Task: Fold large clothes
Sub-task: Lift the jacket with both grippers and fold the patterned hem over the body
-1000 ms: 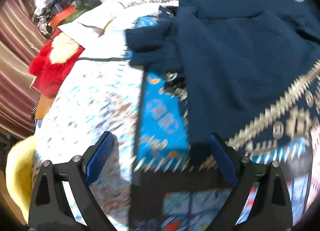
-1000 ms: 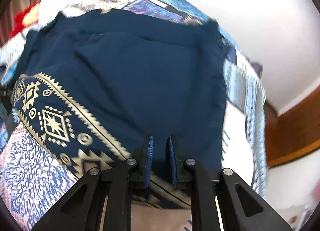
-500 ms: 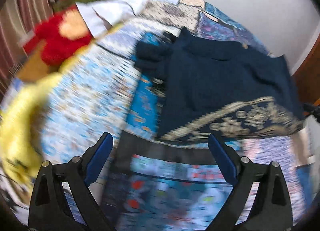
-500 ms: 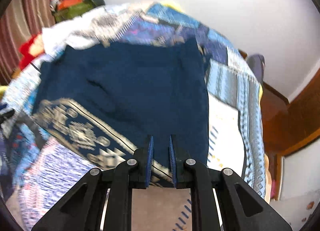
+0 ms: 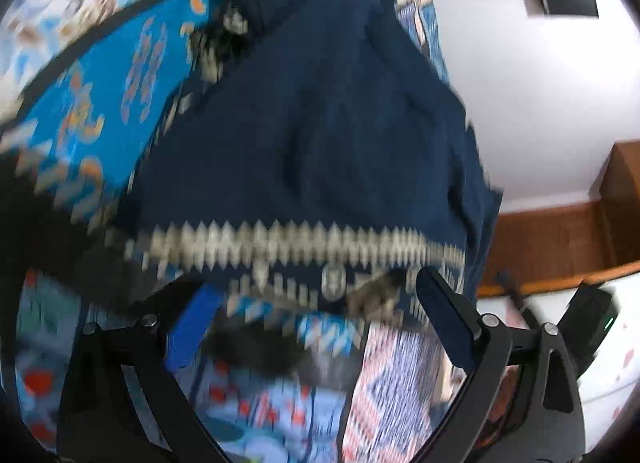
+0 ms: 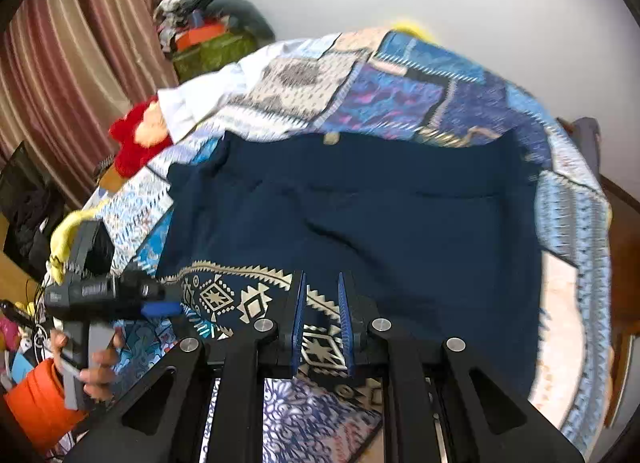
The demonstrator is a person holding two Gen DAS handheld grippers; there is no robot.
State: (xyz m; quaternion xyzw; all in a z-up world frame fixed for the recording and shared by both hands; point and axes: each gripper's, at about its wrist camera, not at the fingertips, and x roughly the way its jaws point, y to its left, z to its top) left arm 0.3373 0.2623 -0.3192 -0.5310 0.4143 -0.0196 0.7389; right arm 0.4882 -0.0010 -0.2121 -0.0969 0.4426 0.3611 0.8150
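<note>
A large navy garment (image 6: 380, 223) with a gold patterned hem (image 6: 224, 295) lies spread on a patchwork bedspread (image 6: 400, 95). My right gripper (image 6: 322, 303) is shut, its blue pads pinching the hem near its middle, and patterned cloth shows in the narrow gap. My left gripper (image 5: 316, 287) stands open and tilted, and the gold zigzag band of the hem (image 5: 280, 243) lies just ahead of its tips. In the right wrist view the left gripper (image 6: 164, 299) sits at the hem's left end, held by a hand (image 6: 96, 375) with an orange sleeve.
A red plush toy (image 6: 136, 139) and a white pillow (image 6: 208, 99) lie at the bed's far left. Piled clothes (image 6: 208, 35) stand by the striped curtain (image 6: 80, 63). A white wall (image 6: 500, 3) runs behind the bed, with wooden furniture (image 5: 560, 239) on the right.
The left gripper has rolled and dropped close to the hem, so its view is now tilted and blurred. The right gripper has risen and drawn back, still shut, and shows more of the bed.
</note>
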